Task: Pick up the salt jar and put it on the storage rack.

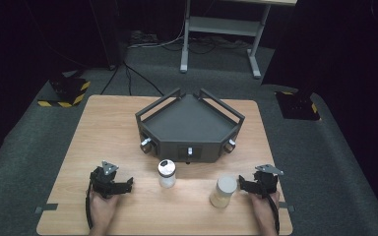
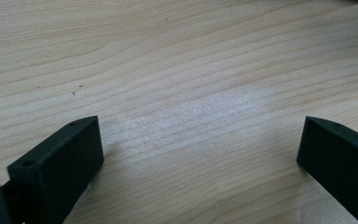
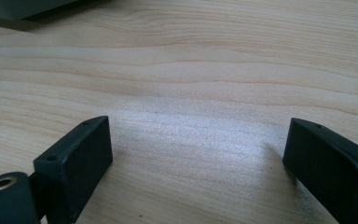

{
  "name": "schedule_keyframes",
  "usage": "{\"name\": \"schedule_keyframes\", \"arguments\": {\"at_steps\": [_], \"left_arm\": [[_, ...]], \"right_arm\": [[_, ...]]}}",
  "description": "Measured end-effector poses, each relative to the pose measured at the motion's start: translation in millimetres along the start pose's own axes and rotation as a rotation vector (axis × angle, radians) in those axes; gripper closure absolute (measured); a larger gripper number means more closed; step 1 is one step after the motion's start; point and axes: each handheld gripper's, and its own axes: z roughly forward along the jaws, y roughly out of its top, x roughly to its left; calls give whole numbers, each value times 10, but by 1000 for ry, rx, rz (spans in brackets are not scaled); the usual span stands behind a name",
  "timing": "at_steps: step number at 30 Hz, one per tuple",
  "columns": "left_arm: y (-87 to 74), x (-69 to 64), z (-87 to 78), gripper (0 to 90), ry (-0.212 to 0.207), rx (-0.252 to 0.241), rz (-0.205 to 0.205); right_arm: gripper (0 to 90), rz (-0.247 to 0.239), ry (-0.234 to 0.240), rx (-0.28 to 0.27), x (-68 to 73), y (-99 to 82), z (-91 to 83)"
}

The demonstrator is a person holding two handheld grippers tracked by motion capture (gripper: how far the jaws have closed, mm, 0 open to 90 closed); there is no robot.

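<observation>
Both jaws spread over bare table (image 1: 128, 137) — left hand-held gripper (image 1: 129, 184) near the clear jar (image 1: 167, 173), right hand-held gripper (image 1: 241, 184) beside the pale jar (image 1: 223, 191).

A lab-style recording room, set up for tabletop trials.

A bare wooden table (image 1: 128, 128) stood on grey carpet (image 1: 29, 147), with dark curtains hung behind it. Beyond the table's far edge, cables (image 1: 142, 78) trailed across the floor toward a metal desk frame (image 1: 221, 29), and black stand bases with yellow hazard stripes (image 1: 66, 91) sat off both far corners.
</observation>
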Motion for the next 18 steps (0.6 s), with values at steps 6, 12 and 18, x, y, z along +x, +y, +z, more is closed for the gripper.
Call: {"name": "schedule_keyframes", "arguments": {"at_steps": [6, 12, 18], "left_arm": [[3, 1, 0, 3, 0, 1, 0], [9, 4, 1, 3, -2, 3, 0], [32, 8, 24, 2, -2, 3, 2]], "right_arm": [[78, 0, 0, 0, 0, 0, 0], [78, 0, 0, 0, -1, 0, 0], [79, 0, 0, -1, -1, 0, 0]]}}
